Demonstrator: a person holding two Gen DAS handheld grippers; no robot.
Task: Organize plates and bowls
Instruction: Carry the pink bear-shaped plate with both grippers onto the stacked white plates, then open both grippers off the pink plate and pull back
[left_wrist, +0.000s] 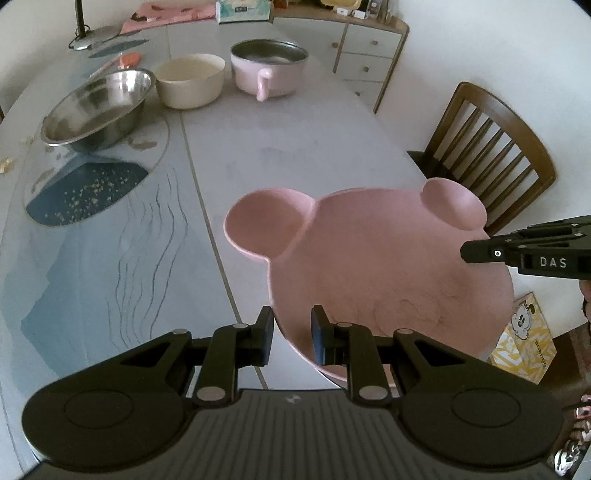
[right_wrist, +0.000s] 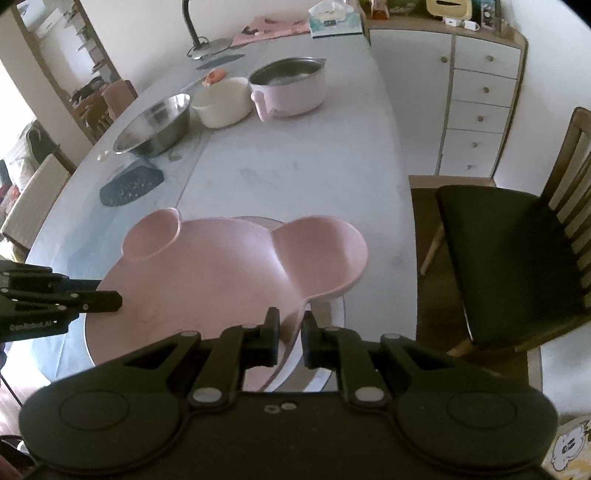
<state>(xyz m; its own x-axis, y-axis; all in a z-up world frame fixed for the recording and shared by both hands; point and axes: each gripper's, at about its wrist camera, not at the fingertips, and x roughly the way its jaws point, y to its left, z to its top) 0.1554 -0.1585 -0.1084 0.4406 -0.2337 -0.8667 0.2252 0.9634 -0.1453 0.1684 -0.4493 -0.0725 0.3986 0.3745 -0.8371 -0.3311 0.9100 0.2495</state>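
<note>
A pink bear-shaped plate (left_wrist: 369, 251) with two round ear compartments hangs tilted over the near end of the table. My left gripper (left_wrist: 291, 326) is shut on its near left rim. My right gripper (right_wrist: 290, 326) is shut on the rim just below the right ear of the plate (right_wrist: 221, 266). Each gripper shows in the other's view: the right gripper (left_wrist: 476, 253) at the plate's right side, the left gripper (right_wrist: 110, 301) at its left. A round pale plate (right_wrist: 327, 325) lies on the table under the pink one, mostly hidden.
At the far end of the table stand a steel bowl (left_wrist: 99, 107), a cream bowl (left_wrist: 190, 79) and a pink pot with a handle (left_wrist: 269, 66). A wooden chair (right_wrist: 509, 266) stands right of the table, a drawer cabinet (right_wrist: 480, 92) behind it.
</note>
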